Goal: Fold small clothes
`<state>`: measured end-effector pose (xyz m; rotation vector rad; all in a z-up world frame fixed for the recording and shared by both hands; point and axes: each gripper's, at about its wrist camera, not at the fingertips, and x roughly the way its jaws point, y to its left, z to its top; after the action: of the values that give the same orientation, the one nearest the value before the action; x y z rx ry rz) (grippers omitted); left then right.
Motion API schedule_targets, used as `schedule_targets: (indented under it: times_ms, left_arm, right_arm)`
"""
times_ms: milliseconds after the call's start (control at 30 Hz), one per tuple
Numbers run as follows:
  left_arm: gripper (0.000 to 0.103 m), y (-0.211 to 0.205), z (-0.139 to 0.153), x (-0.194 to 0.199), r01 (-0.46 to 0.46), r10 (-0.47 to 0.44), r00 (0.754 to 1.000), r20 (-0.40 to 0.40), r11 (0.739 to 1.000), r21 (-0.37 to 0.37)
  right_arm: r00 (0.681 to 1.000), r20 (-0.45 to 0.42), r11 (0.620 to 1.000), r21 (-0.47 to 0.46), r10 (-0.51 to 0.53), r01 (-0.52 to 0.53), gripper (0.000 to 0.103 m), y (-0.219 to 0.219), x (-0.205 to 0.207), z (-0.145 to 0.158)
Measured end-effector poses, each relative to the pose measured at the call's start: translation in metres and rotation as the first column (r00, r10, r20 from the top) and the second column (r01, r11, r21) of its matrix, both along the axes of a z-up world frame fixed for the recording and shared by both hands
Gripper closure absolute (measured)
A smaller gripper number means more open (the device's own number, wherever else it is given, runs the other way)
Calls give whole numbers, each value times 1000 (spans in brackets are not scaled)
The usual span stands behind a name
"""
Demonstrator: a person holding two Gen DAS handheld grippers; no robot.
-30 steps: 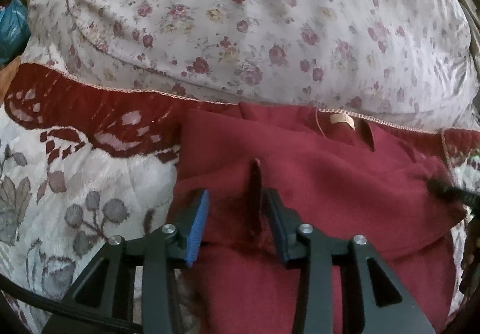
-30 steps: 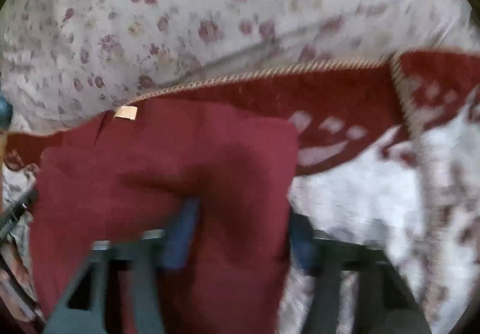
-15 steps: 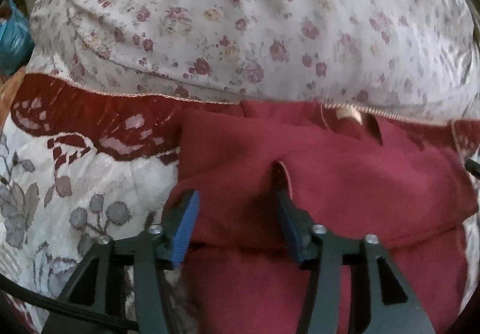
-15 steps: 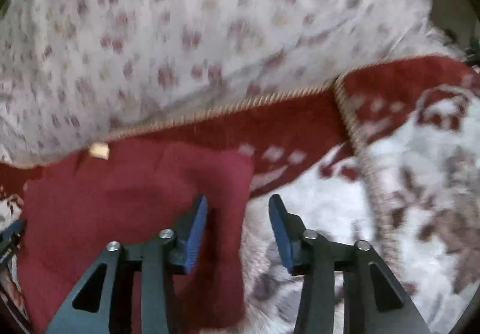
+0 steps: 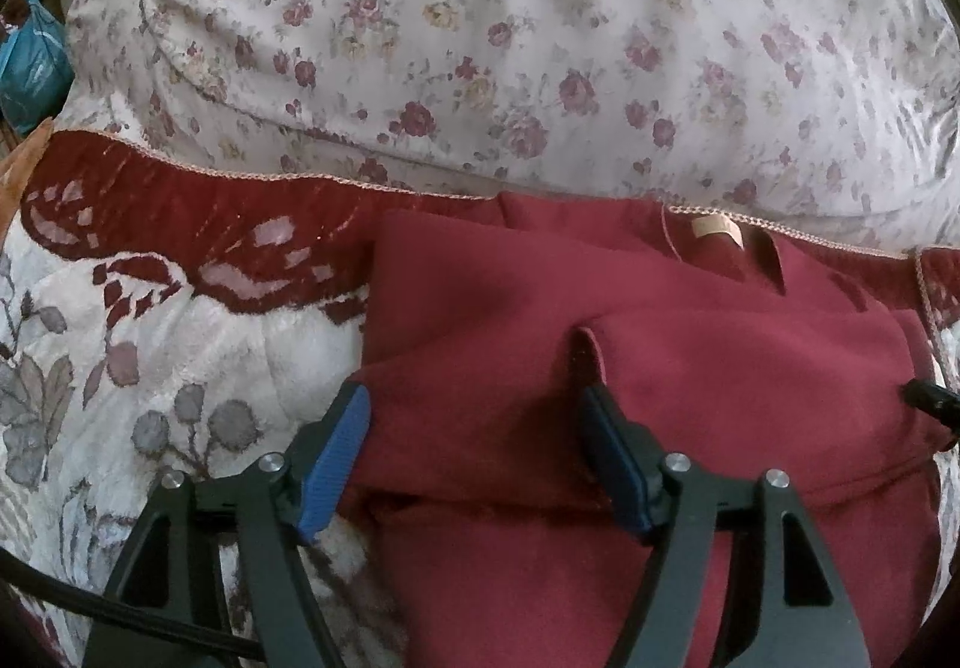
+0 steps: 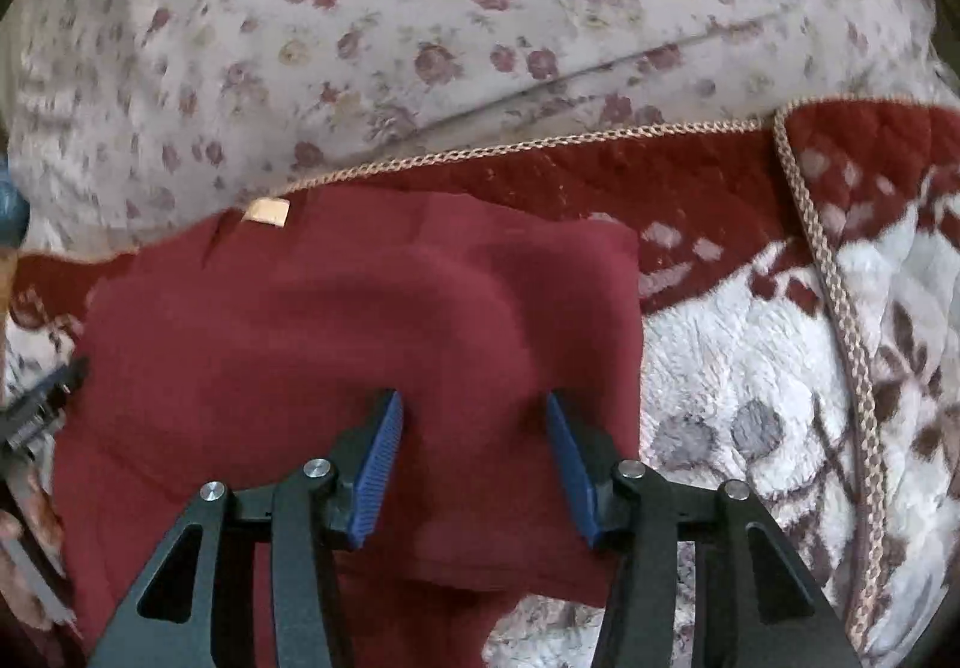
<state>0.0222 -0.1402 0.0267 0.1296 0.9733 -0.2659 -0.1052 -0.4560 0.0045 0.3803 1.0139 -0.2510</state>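
Observation:
A dark red garment [image 5: 690, 368] lies partly folded on the blanket, its tan label [image 5: 714, 230] at the far edge. My left gripper [image 5: 474, 410] hovers over the garment's left part, its jaws opening. Cloth lies between the blue pads [image 5: 336, 458] and they do not press it. A small raised ridge of cloth stands by the right pad. In the right wrist view my right gripper [image 6: 474, 458] stands open over the garment [image 6: 300, 356] near its right edge, with the label [image 6: 267, 212] far left. Each view shows the other gripper's tip at its edge.
A floral pillow [image 5: 480, 38] rises right behind the garment. The plush blanket [image 5: 180, 368] has a dark red border and a braided cord edge [image 6: 840, 338]. A blue bag [image 5: 30, 68] sits at the far left.
My left jaws spread wider and let go of the pinched fold, which sank to a low ridge. My right gripper slid off the garment's right edge, then came back over the cloth.

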Motion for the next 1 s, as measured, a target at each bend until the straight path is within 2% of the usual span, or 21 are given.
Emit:
schedule_targets:
  times_ms: [167, 267, 333, 400, 500, 567, 633, 733, 833, 900, 933, 967, 1000]
  left_arm:
    - [31, 0, 0, 0, 0, 0, 1000, 3, 1000, 10]
    - [31, -1, 0, -2, 5, -6, 1000, 11, 1000, 19]
    - [31, 0, 3, -6, 10, -10, 1000, 14, 1000, 24]
    - [31, 5, 8, -14, 12, -12, 1000, 25, 1000, 24]
    - [29, 14, 14, -28, 11, -11, 1000, 13, 1000, 22]
    - [29, 21, 18, -36, 14, -14, 1000, -9, 1000, -1]
    - [28, 27, 24, -46, 12, -12, 1000, -20, 1000, -15]
    - [25, 36, 31, -67, 20, -20, 1000, -8, 999, -26]
    - [22, 44, 33, -94, 32, -33, 999, -13, 999, -42]
    - [22, 50, 30, -111, 37, -38, 999, -30, 999, -36]
    - [22, 54, 29, -119, 38, -40, 999, -38, 999, -33]
    - [22, 57, 29, -127, 40, -41, 998, -40, 999, -33]
    - [22, 61, 29, -133, 41, -43, 998, -40, 999, -31]
  right_arm:
    - [999, 25, 1000, -11, 28, -28, 48, 4, -9, 18]
    - [999, -37, 998, -55, 39, -41, 46, 7, -6, 7]
    - [999, -31, 999, -39, 22, -23, 45, 4, -10, 2]
    - [1000, -22, 1000, -14, 8, -9, 45, 5, -16, 12]
    - [999, 35, 999, -23, 24, -23, 41, 12, -37, 38]
    - [996, 87, 1000, -12, 1, 0, 24, 17, -64, 51]
    - [995, 102, 1000, 7, -21, 20, 22, 18, -86, 53]
    - [996, 78, 999, 19, -39, 37, 22, 20, -112, 45]
    - [997, 69, 999, 42, -37, 34, 22, 20, -125, 35]
    - [999, 50, 998, 65, 2, -5, 28, 27, -124, 24]
    - [999, 42, 997, 66, 28, -31, 40, 31, -123, 18]
    - [997, 14, 996, 50, 70, -71, 59, 38, -117, 9]
    - [996, -4, 996, 27, 84, -83, 66, 41, -114, 3]
